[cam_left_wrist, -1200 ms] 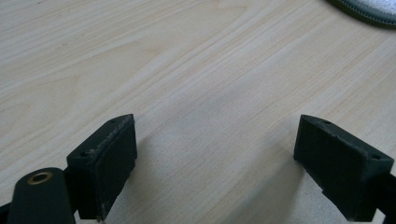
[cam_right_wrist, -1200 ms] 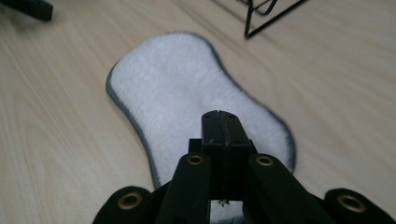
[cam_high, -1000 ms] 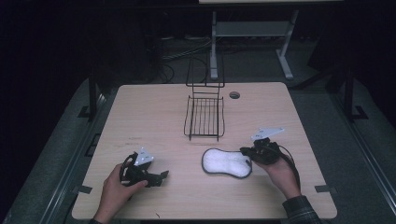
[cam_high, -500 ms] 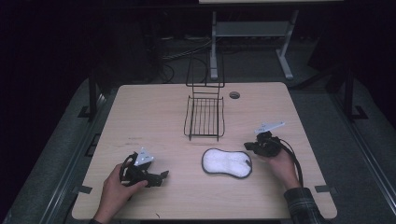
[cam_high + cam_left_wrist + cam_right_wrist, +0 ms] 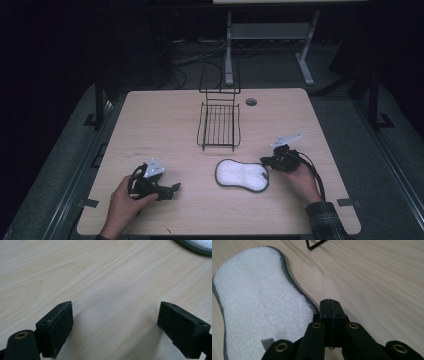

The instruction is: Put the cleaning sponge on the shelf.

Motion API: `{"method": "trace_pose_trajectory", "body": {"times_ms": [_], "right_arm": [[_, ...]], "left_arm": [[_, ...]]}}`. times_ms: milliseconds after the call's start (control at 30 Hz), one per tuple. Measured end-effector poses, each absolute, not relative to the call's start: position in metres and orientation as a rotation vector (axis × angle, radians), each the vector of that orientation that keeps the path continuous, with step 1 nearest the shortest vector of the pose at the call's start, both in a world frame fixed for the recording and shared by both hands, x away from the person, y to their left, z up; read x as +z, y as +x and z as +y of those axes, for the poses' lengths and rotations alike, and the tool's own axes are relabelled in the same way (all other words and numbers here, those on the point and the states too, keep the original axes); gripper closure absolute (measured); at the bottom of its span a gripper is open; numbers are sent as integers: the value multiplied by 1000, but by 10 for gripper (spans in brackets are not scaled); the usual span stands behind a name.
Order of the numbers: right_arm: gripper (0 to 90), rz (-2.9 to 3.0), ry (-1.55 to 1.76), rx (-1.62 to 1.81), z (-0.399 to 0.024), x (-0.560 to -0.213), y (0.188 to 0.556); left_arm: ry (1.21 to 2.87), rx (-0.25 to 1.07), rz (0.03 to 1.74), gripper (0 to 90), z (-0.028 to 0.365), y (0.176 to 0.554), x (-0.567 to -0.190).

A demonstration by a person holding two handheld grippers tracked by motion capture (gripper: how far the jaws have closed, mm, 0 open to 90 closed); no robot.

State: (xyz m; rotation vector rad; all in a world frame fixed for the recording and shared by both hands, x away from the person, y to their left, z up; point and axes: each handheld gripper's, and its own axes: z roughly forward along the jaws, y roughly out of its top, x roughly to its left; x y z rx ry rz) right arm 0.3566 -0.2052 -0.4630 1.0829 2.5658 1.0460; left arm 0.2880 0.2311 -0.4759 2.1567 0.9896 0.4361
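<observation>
A white pad point(image 5: 241, 175) with a dark stitched rim lies flat on the wooden table point(image 5: 165, 120), near the front. My right gripper point(image 5: 263, 161) lies low at the pad's right end and points left at it. In the right gripper view the jaws point(image 5: 329, 303) are shut together with nothing between them, and the tips rest right beside the rim of the pad point(image 5: 259, 305). My left gripper point(image 5: 172, 189) rests on the table at the front left, pointing right. Its jaws point(image 5: 116, 310) stand wide open over bare wood, and a corner of the pad point(image 5: 197, 243) lies farther ahead.
A black wire rack point(image 5: 219, 125) with an upright back stands at the table's middle, behind the pad; one corner point(image 5: 314, 243) is in the right gripper view. A round cable hole point(image 5: 251, 102) sits at the back. Bare wood lies between the two grippers.
My right gripper has sunk a little toward the table beside the pad's right end, still shut. The left gripper and the pad have stayed in place.
</observation>
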Motion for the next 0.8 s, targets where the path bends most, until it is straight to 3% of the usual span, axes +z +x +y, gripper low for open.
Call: {"method": "trace_pose_trajectory", "body": {"times_ms": [800], "right_arm": [[898,2688,953,1072,-178,-459,321]], "left_arm": [[2153,437,992,125,231,288,-476]]}}
